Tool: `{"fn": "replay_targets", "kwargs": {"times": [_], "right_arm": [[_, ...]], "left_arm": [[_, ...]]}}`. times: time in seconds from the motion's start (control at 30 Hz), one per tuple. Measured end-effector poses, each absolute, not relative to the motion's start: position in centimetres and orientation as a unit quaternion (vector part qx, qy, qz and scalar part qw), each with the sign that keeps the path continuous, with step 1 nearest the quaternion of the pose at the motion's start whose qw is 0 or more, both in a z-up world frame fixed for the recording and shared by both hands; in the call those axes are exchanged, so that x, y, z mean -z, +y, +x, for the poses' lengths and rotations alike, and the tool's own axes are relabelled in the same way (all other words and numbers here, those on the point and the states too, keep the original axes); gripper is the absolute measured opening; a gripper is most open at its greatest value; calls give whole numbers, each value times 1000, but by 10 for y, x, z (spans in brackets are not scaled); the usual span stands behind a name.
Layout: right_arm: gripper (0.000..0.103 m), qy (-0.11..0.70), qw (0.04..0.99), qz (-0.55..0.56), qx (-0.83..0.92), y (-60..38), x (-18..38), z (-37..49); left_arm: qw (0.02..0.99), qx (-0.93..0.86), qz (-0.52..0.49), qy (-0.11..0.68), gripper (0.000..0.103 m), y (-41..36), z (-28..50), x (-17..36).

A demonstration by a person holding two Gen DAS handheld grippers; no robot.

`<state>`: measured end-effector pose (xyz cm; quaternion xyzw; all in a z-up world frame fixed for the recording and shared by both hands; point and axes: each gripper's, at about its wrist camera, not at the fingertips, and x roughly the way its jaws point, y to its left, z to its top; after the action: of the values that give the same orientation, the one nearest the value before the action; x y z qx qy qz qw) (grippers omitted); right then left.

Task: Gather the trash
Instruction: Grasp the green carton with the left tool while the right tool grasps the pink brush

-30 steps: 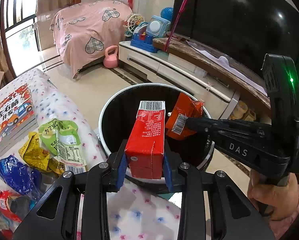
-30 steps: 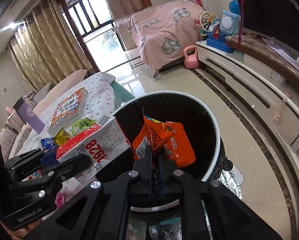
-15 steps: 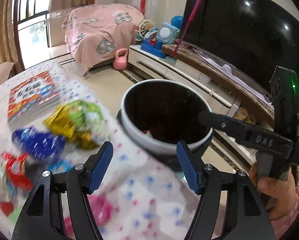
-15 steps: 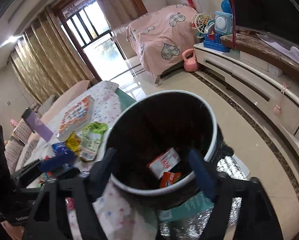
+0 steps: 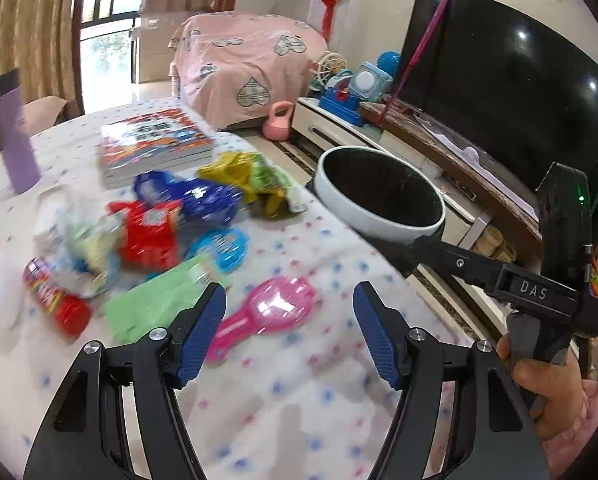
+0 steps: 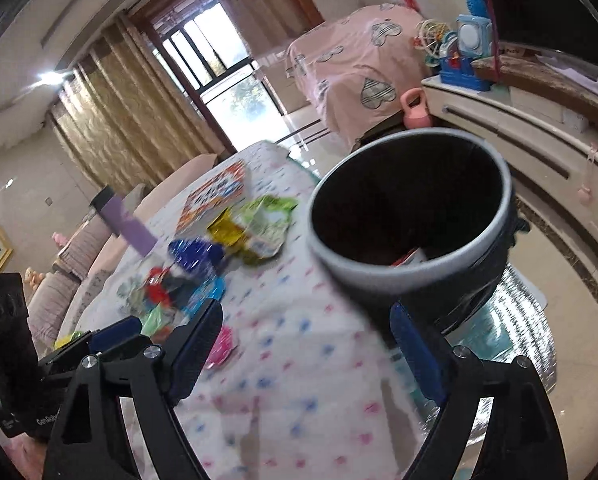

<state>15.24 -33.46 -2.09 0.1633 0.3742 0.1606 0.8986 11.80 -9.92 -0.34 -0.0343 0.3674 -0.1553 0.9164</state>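
Note:
My left gripper [image 5: 289, 330] is open and empty above the dotted tablecloth [image 5: 299, 420], short of the trash pile. Blurred in that pile are a red wrapper [image 5: 149, 232], a blue wrapper [image 5: 191, 196], yellow and green wrappers [image 5: 255, 180], a green packet [image 5: 155, 304] and a red can [image 5: 55, 300]. My right gripper [image 6: 305, 346] is open and empty, near the white-rimmed black bin [image 6: 415, 216] at the table's right edge. A carton corner [image 6: 411, 258] shows inside the bin. The bin also shows in the left wrist view [image 5: 379, 196].
A pink hairbrush [image 5: 267, 312], a blue hairbrush [image 5: 219, 248], a book [image 5: 155, 140] and a purple bottle [image 5: 13, 132] lie on the table. A TV stand [image 5: 419, 152] and TV sit behind the bin. A covered pink piece of furniture [image 5: 251, 64] stands beyond.
Both grippers opened and dropped the red carton and orange wrapper into the bin. Both then pulled back from the bin, and the left swung toward the trash pile on the table.

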Motion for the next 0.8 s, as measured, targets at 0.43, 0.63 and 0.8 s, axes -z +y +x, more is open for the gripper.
{"fn": "replay_targets", "kwargs": {"times": [0.43, 0.63, 0.8], "right_arm": [[87, 397, 885, 130, -206, -270, 32, 130], [87, 408, 879, 120, -213, -253, 40, 133], [85, 421, 873, 117, -216, -245, 48, 142]], "left_arm": [[921, 115, -55, 369, 68, -41, 94, 15], [919, 112, -44, 376, 71, -27, 99, 23], [917, 120, -20, 380, 76, -22, 113, 29]]}}
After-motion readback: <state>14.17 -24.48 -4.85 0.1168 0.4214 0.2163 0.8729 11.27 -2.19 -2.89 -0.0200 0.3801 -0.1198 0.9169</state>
